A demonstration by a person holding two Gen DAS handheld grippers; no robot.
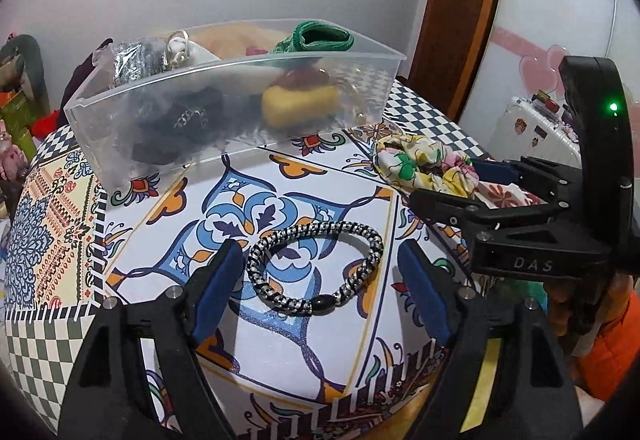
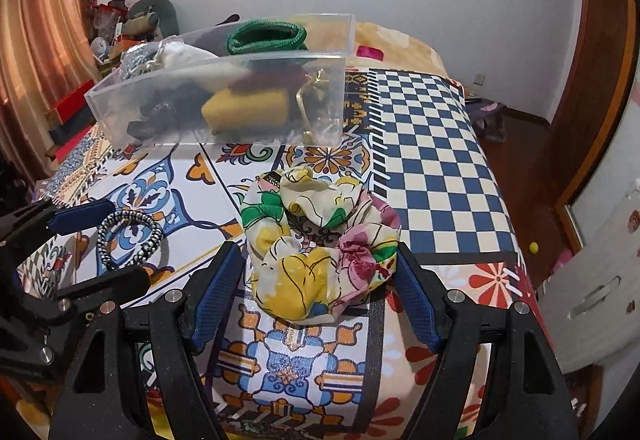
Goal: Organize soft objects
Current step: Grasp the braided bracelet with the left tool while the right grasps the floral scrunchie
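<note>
A black-and-white braided hair tie (image 1: 316, 268) lies flat on the patterned table. My left gripper (image 1: 320, 288) is open, one finger on each side of it, not closed on it. It also shows in the right wrist view (image 2: 128, 240). A floral fabric scrunchie (image 2: 320, 240) lies on the table between the open fingers of my right gripper (image 2: 318, 296); it also shows in the left wrist view (image 1: 424, 163). A clear plastic box (image 1: 224, 119) stands behind, holding a green band (image 1: 324, 35), a yellow pouch (image 1: 300, 103) and dark items.
The table is covered with a patterned cloth with a blue-and-white checked part (image 2: 432, 159) on the right. The table's right edge drops to the floor (image 2: 532, 143). A bed with a blanket (image 2: 392, 39) lies behind the box. Clutter is stacked at the far left (image 2: 132, 23).
</note>
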